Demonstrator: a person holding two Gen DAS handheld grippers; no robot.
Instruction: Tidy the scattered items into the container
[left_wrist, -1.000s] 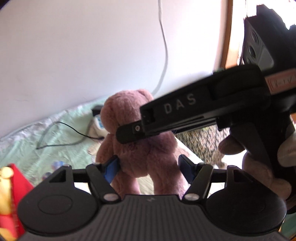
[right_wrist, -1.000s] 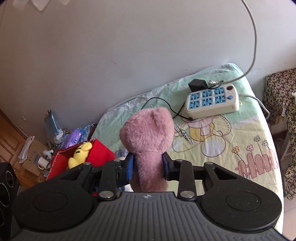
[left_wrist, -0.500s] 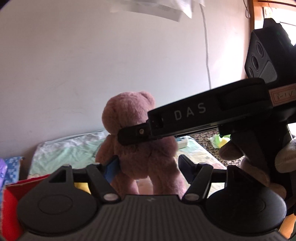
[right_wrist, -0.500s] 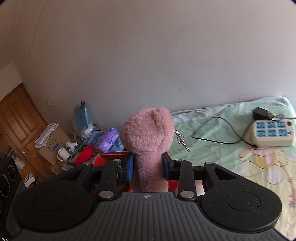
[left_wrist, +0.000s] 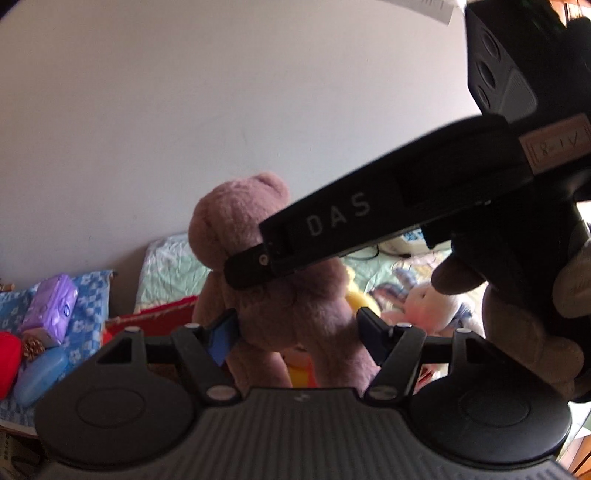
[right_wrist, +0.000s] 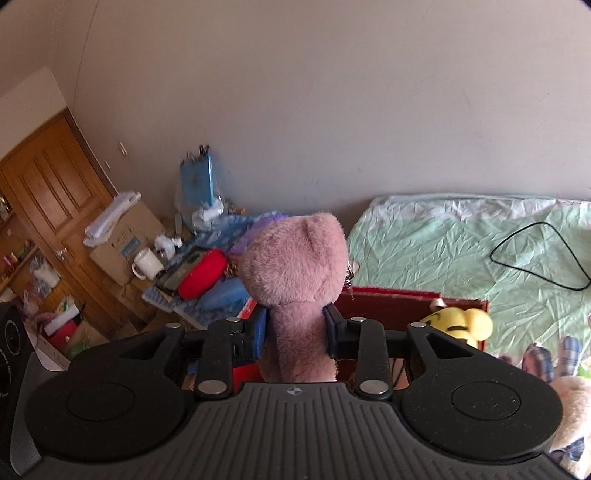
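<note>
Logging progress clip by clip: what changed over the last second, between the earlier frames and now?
The right gripper has carried the pink teddy bear off the green bedsheet toward the red box, which now sits right below it with the yellow plush inside. Unchanged: the right gripper stays shut on the bear, and the left gripper stays open around its body without squeezing.

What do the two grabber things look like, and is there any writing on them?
Both are black plastic. The left gripper and right gripper each have a ribbed body, two round discs, silver screws and blue finger pads. Seen from the side in the left view, the right one has white letters "DAS" and a small tan label with handwriting too blurry to read.
</note>
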